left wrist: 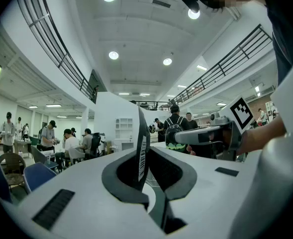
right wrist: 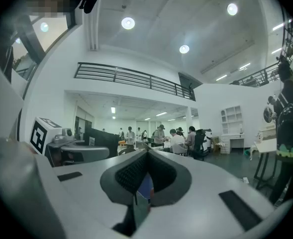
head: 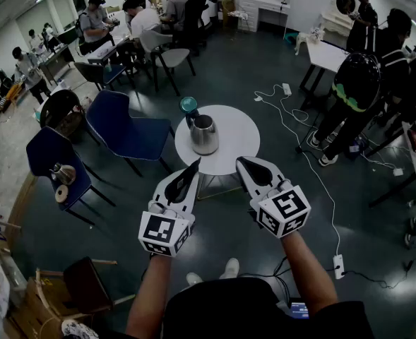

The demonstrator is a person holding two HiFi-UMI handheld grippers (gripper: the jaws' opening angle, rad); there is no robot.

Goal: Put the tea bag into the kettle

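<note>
Head view, looking steeply down: a person holds two claws side by side above the near edge of a round white surface (head: pixel 239 136). A steel kettle (head: pixel 204 134) stands left of the surface's centre. A teal cup (head: pixel 188 104) sits just behind the kettle at the far left edge.

The left claw (head: pixel 195 164) is clenched on a thin, flat, dark packet with a barcode strip, probably the tea bag (left wrist: pixel 142 158) in its sachet. In the left gripper view the tea bag stands edge-on between the jaws, pinched by its flat faces. Its top edge rises past the jaw tips.

The right claw (head: pixel 242 162) is also clenched, nipping a small blue piece (right wrist: pixel 145 189) deep between its pads. What this piece is cannot be told.

The tea bag looks very light, limp and easily torn. A gentle pinch on the flat faces near one edge should do, leaving the rest free to drop. The kettle lies below and beyond both claws, well apart from the tea bag. Whether the kettle's mouth is uncovered cannot be told.
</note>
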